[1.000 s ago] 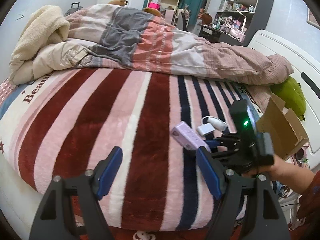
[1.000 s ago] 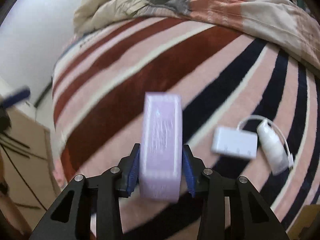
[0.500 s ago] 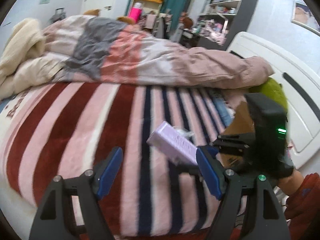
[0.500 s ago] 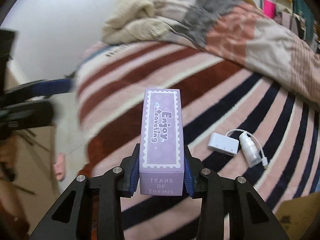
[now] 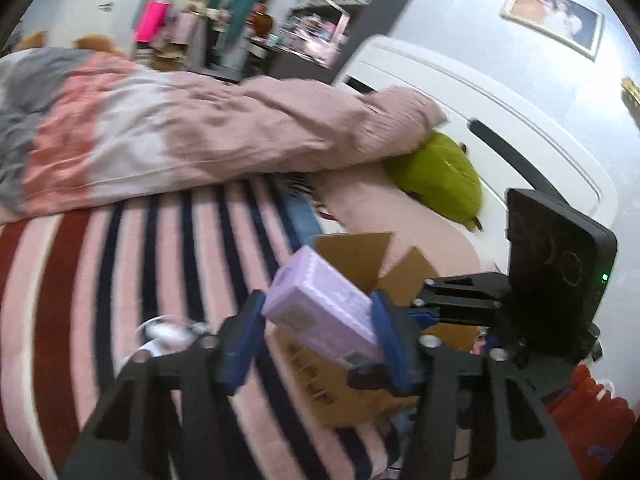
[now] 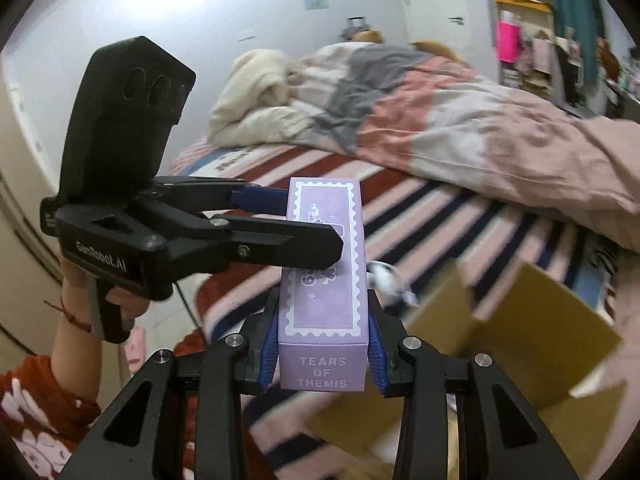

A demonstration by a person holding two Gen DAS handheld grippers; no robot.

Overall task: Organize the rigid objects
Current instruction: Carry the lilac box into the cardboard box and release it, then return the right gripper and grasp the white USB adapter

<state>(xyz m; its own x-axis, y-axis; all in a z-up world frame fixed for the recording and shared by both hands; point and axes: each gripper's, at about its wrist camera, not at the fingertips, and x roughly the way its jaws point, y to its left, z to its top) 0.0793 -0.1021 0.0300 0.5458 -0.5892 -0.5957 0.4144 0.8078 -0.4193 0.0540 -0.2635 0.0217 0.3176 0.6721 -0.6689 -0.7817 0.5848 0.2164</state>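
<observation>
My right gripper [image 6: 324, 320] is shut on the near end of a purple box [image 6: 324, 300] and holds it in the air above the bed. The end face of the box reads "TEARS OF THEMIS". My left gripper [image 6: 308, 222] comes in from the left. Its jaws are closing on the far end of the purple box [image 5: 304, 296], which lies between them with the blue pads [image 5: 244, 336] against its sides. In the left wrist view my left gripper [image 5: 316, 308] sits low in the middle and the right gripper [image 5: 416, 308] is just right of it. An open cardboard box [image 5: 352, 392] stands below both.
A white adapter with a cable [image 5: 168, 330] lies on the striped blanket [image 5: 120, 280]. Behind are a rumpled duvet [image 5: 200, 132], a green plush [image 5: 436, 176] and the white headboard [image 5: 480, 120]. A hand [image 6: 80, 300] in a red sleeve holds the left gripper.
Both grippers rose off the bed and swung toward the cardboard box. The left jaws, wide and empty before, have closed around the purple box that the right gripper holds.
</observation>
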